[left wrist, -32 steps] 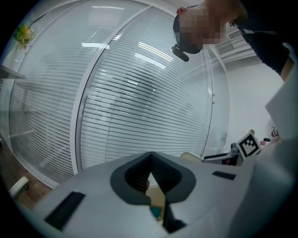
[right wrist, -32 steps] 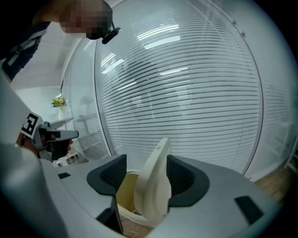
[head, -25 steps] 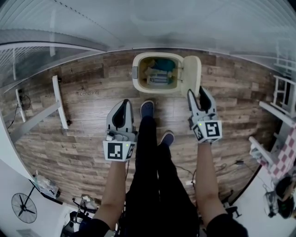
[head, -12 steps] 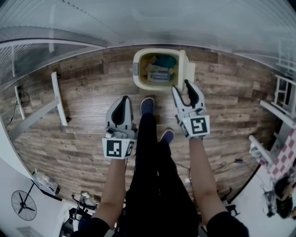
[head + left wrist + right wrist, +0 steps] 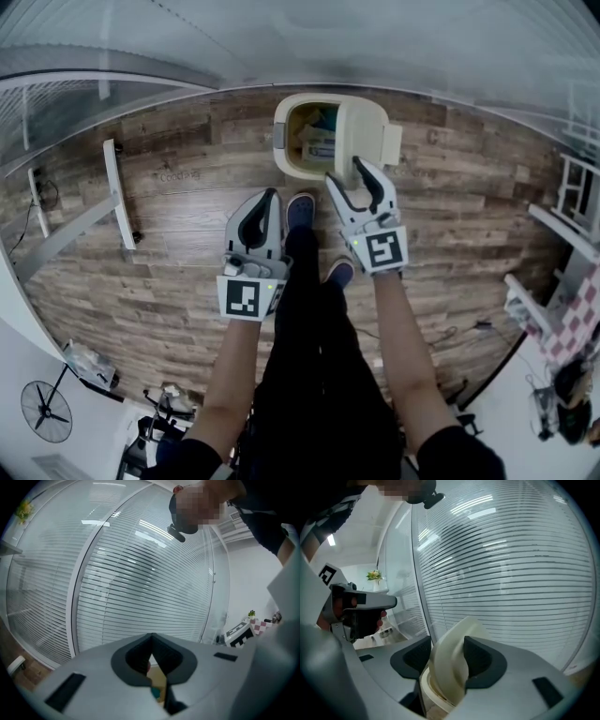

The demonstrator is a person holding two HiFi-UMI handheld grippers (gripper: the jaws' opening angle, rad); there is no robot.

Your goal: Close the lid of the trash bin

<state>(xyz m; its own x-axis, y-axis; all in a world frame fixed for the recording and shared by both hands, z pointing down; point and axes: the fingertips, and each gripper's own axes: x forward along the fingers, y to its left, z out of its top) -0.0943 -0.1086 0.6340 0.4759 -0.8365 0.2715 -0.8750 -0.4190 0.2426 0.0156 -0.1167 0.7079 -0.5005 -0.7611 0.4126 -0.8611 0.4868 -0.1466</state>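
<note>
– On the brown wood-plank floor [image 5: 169, 216], where's the bin?
– The cream plastic trash bin [image 5: 281, 141] stands just ahead of the person's feet. Its cream hinged lid [image 5: 364, 127] is tilted half up over the right side.
– Right tongs [image 5: 345, 171]?
– Opening wide, with the lid's edge between the jaws.
– Left tongs [image 5: 270, 195]?
– Pinched together and empty, near the bin's front but apart from it.

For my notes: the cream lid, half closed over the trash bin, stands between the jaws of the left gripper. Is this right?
Wrong gripper: the cream lid, half closed over the trash bin, stands between the opening jaws of the right gripper, as the right gripper view shows.
</note>
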